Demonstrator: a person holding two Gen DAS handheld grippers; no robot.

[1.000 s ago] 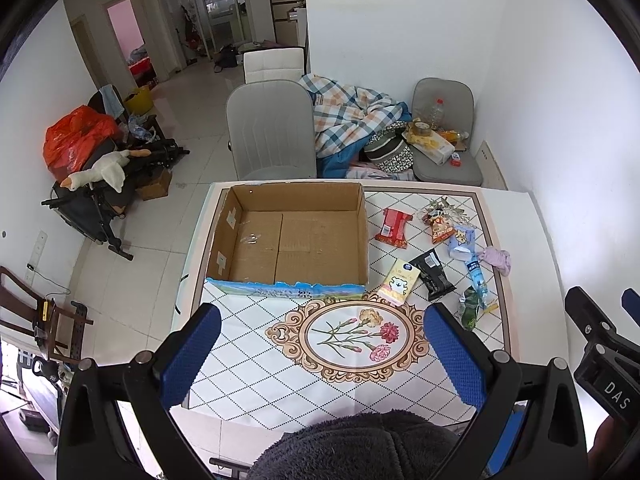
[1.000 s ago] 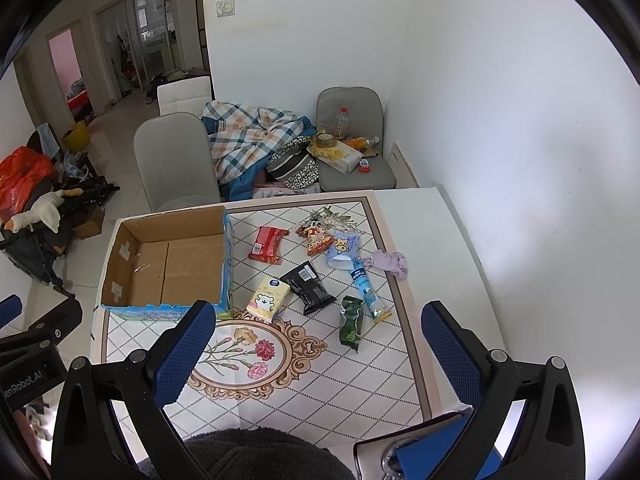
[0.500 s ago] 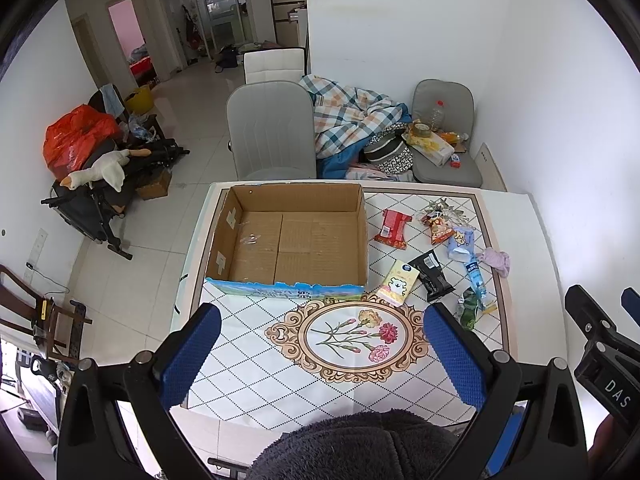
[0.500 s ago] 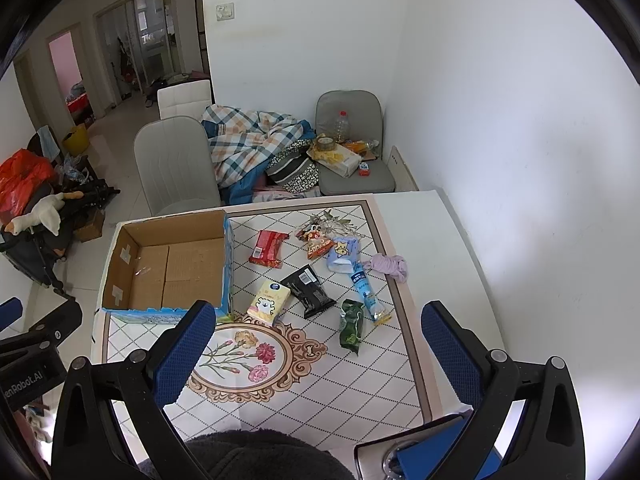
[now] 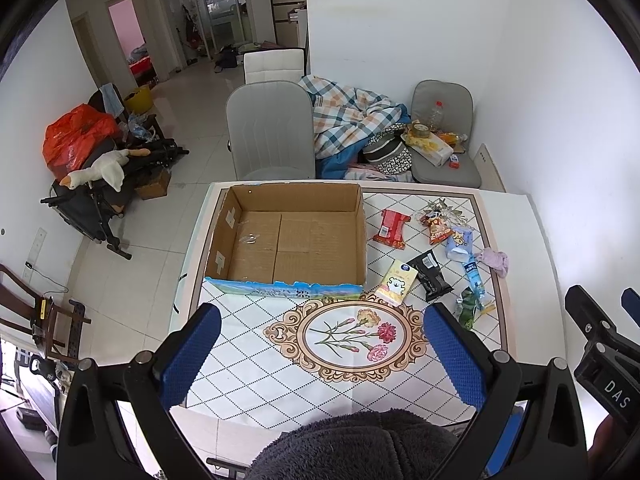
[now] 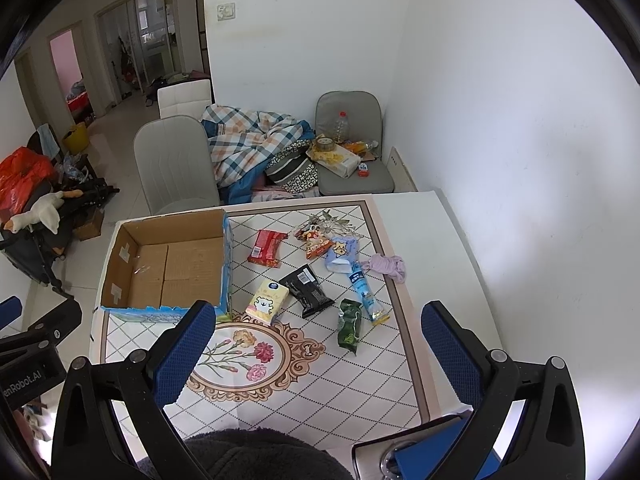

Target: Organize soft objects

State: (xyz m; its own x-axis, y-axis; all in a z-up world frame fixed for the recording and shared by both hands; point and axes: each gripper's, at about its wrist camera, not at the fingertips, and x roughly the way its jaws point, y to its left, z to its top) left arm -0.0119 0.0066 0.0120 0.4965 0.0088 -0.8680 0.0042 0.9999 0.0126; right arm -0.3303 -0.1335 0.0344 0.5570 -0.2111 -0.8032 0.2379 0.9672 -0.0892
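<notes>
An open empty cardboard box [image 5: 288, 236] [image 6: 172, 264] sits on the left of the patterned table [image 5: 340, 380] [image 6: 304, 376]. To its right lie several soft packs: a red pack [image 5: 391, 227] [image 6: 267, 247], a yellow tissue pack [image 5: 396, 286] [image 6: 267, 300], a black pack [image 5: 431, 275] [image 6: 306, 290], a green pack [image 6: 349, 325], a blue tube [image 6: 366, 294], an orange snack bag [image 6: 318, 245] and a lilac cloth [image 5: 496, 260] [image 6: 388, 266]. My left gripper [image 5: 320, 352] is open and empty, held high above the table's near edge. My right gripper [image 6: 316, 348] is open and empty, likewise.
Grey chairs [image 5: 270, 132] [image 6: 348, 148] and a plaid blanket [image 5: 348, 116] stand behind the table. A white wall [image 6: 500, 100] runs along the right. Clutter with a plush goose [image 5: 96, 168] sits on the floor to the left.
Both views have drifted slightly, and the table items sit a little farther away. Both grippers stay open and empty.
</notes>
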